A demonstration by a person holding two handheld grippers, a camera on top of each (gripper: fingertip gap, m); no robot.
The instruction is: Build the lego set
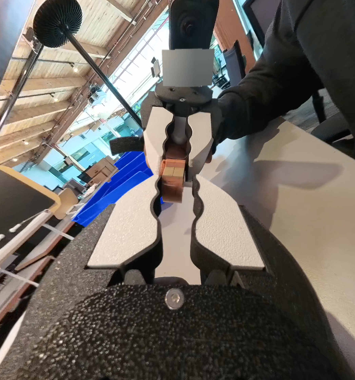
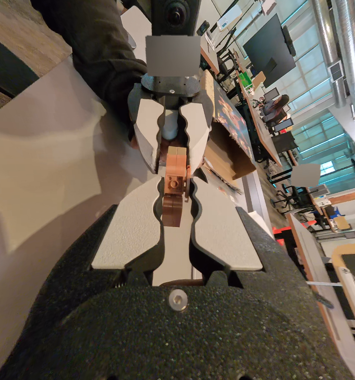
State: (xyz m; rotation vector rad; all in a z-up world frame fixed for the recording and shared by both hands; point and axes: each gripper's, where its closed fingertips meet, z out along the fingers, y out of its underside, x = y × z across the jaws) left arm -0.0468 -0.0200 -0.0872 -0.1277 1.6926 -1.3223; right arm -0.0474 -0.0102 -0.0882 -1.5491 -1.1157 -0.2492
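A small toy-brick assembly of orange, tan and dark brown bricks (image 1: 172, 181) is held in the air between my two grippers, which face each other tip to tip. My left gripper (image 1: 175, 182) is shut on its tan and orange end. In the right wrist view that gripper (image 2: 172, 164) shows farther off, closed around the tan bricks (image 2: 176, 153). My right gripper (image 2: 175, 183) is shut on the end with the studded orange brick (image 2: 173, 184) and the dark brown bricks (image 2: 171, 213). A thin orange plate (image 2: 187, 183) lies against its right finger. It also shows in the left wrist view (image 1: 173, 164), held by a black-sleeved arm (image 1: 254, 102).
A white table (image 1: 285, 205) lies below. Blue bins (image 1: 119, 185) stand at its far left. An open cardboard box (image 2: 230, 156) lies beside the grippers. A black pleated disc on a pole (image 1: 57, 22) stands behind. Desks, monitors and a seated person (image 2: 275, 104) are far off. My two grippers' fingertips are within a few centimetres of each other.
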